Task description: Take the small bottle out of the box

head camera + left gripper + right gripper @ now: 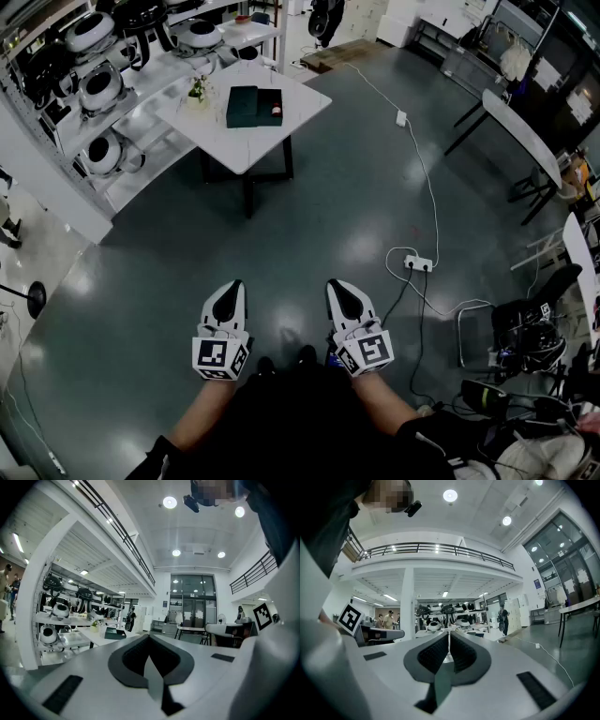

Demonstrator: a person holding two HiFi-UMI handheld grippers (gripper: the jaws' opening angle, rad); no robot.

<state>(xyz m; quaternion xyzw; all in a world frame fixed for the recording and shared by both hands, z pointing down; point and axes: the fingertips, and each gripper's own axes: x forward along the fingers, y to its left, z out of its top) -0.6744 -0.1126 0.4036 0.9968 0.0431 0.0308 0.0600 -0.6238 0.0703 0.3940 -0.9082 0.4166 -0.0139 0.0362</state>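
At the bottom of the head view, the left claw [233,286] and the right claw [337,285] are held level above the floor [356,187]. Each has its jaws pressed together, with nothing between them. Well apart, toward twelve o'clock, the white counter [272,141] is seen, with the dark box [246,105] on it. A small reddish item at the box's three-o'clock side is judged to be the small bottle [276,111]. Nothing of the task is judged done: approach, grasp and lift-out are all left.
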